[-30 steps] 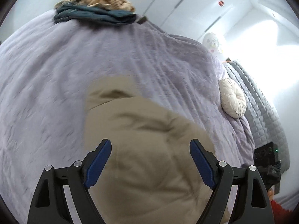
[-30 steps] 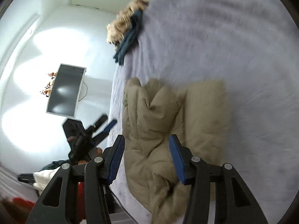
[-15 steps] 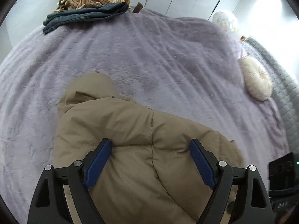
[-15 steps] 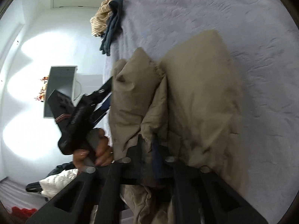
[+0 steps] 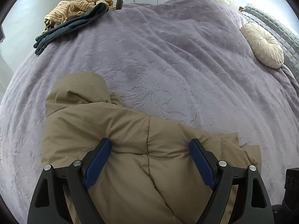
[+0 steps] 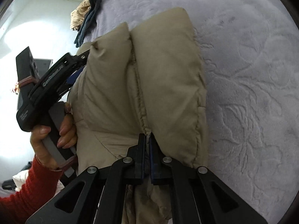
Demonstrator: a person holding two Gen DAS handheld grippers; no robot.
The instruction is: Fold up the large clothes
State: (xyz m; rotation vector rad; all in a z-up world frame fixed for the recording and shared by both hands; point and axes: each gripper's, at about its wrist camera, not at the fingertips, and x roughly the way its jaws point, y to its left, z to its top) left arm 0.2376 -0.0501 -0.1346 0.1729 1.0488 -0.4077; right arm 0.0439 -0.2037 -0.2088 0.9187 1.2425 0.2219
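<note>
A tan puffer jacket point(image 5: 130, 130) lies bunched on the purple bedspread point(image 5: 168, 65), near the bed's edge. My left gripper point(image 5: 150, 145) hovers over its padded body with the blue pads spread wide; padding bulges up between them but is not clamped. In the right wrist view the jacket point(image 6: 164, 65) shows two puffy folds side by side. My right gripper point(image 6: 147, 140) is shut on thin fabric at the seam between those folds. The left gripper point(image 6: 80, 65) shows there too, at the jacket's left side, its tips partly hidden by the cloth.
A pile of striped tan and dark blue clothes point(image 5: 74, 16) sits at the bed's far left corner. A round cream cushion point(image 5: 263, 44) leans by the grey quilted headboard point(image 5: 276, 26). A hand point(image 6: 50, 130) in a red sleeve point(image 6: 28, 186) holds the left gripper.
My right gripper sank onto the jacket and went from half open to shut on its seam fabric. The left gripper swung in and down over the jacket, still open.
</note>
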